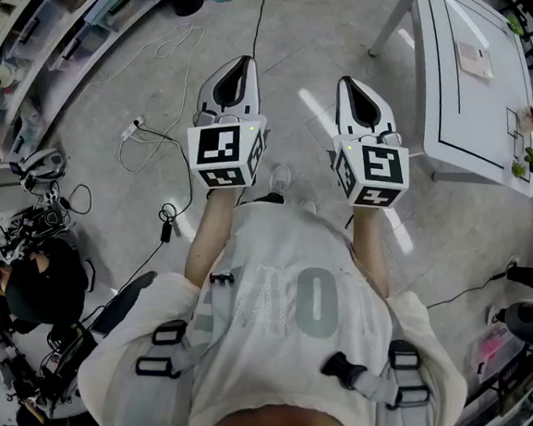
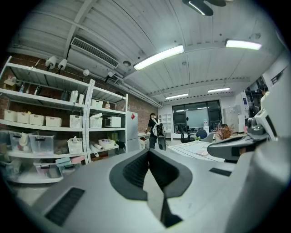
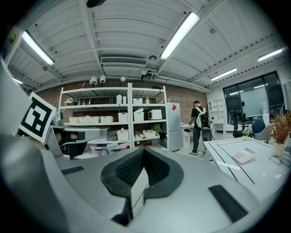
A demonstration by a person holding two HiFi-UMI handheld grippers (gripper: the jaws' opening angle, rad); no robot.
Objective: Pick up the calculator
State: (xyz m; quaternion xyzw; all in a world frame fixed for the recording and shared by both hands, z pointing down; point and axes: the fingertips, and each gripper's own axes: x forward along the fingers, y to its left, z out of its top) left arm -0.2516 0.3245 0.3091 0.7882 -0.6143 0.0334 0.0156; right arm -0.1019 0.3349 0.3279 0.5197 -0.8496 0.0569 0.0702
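The calculator, pale pink, lies flat on a white table at the upper right of the head view. In the right gripper view the calculator rests on the table, ahead and to the right. My left gripper and right gripper are held side by side over the bare floor, well short of the table. Both point forward. The left gripper has its jaws together with nothing between them. On the right gripper the jaws also meet at the tip, holding nothing.
Shelving with white bins lines the left side. Cables and a power strip lie on the floor to my left. A person with a backpack stands far ahead. A dried plant stands on the table's right end.
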